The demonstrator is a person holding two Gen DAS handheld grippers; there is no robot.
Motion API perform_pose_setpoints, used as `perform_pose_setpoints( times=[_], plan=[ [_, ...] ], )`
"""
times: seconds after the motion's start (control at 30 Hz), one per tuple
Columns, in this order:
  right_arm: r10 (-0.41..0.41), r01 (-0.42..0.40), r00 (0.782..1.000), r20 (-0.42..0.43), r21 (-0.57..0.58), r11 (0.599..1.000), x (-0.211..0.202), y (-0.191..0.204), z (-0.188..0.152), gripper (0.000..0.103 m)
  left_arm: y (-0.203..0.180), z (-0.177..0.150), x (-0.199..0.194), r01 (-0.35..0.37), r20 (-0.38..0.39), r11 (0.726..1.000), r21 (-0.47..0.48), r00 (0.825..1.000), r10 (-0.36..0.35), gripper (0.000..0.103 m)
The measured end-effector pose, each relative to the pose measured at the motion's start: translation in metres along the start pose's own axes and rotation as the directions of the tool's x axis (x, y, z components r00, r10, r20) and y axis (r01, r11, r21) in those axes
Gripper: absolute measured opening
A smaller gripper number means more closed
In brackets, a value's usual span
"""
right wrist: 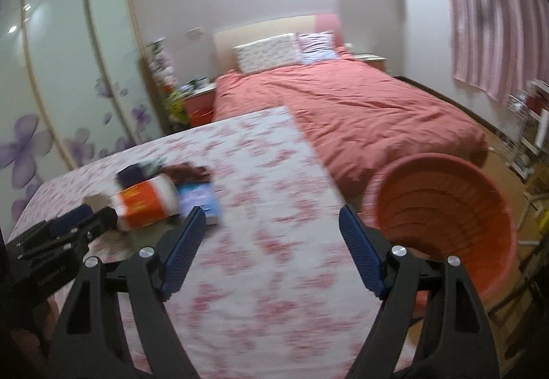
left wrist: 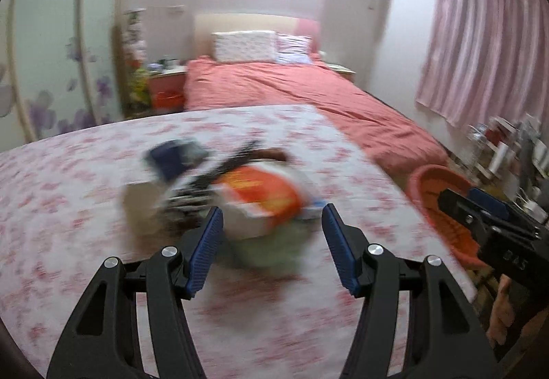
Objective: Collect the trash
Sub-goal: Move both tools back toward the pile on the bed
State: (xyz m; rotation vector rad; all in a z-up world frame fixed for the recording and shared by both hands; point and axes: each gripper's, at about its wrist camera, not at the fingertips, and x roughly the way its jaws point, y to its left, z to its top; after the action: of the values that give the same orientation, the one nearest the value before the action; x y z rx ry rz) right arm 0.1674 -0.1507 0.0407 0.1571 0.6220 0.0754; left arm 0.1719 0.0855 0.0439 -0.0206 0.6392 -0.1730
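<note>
This is a bedroom with a bed [right wrist: 360,111] under a red cover, pink curtains [left wrist: 480,46] and a wardrobe [right wrist: 68,63] with purple flowers on its doors. In front of the bed stands a bench [right wrist: 267,241] with a white cloth with pink flowers.

A blurry pile of trash [left wrist: 233,193] lies on the bench. In it is an orange and white packet [right wrist: 144,204], a blue booklet [right wrist: 200,198], something dark blue and something brown. I cannot tell what each piece is.

An orange basket [right wrist: 446,217] sits just past the right edge of the bench, tipped so its mouth shows.

The left claw [left wrist: 271,241] is partly open and holds nothing. The pile is just in front of its fingers.

The right claw [right wrist: 272,245] is wide open and holds nothing. It is over bare cloth, between the pile and the basket.
</note>
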Motion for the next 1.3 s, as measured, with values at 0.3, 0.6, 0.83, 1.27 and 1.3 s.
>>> perform_pose_setpoints(
  times=[0.3,0.6,0.83,1.27,1.3],
  plan=[
    [0.100,-0.103,0.994,-0.038,-0.108,0.989,0.029,0.090,-0.006,0.077,0.090,-0.020,-0.006,-0.132,-0.031,0.981,-0.143,0.991,0.129,0.060],
    [0.064,-0.071,0.997,-0.037,-0.210,0.975,0.058,0.144,-0.008,0.077,0.128,-0.036,-0.018,-0.178,-0.044,0.965,-0.192,0.984,0.172,0.060],
    [0.028,-0.032,0.999,-0.020,-0.229,0.973,0.074,0.157,-0.010,0.077,0.147,-0.040,-0.016,-0.207,-0.064,0.953,-0.219,0.978,0.198,0.060],
    [-0.025,0.018,0.999,-0.032,-0.195,0.981,0.084,0.137,-0.015,0.076,0.154,-0.040,-0.014,-0.196,-0.066,0.954,-0.226,0.980,0.186,0.060],
    [-0.031,0.024,0.999,-0.033,-0.189,0.982,0.084,0.134,-0.015,0.076,0.153,-0.040,-0.013,-0.195,-0.066,0.955,-0.226,0.981,0.184,0.060]
  ],
)
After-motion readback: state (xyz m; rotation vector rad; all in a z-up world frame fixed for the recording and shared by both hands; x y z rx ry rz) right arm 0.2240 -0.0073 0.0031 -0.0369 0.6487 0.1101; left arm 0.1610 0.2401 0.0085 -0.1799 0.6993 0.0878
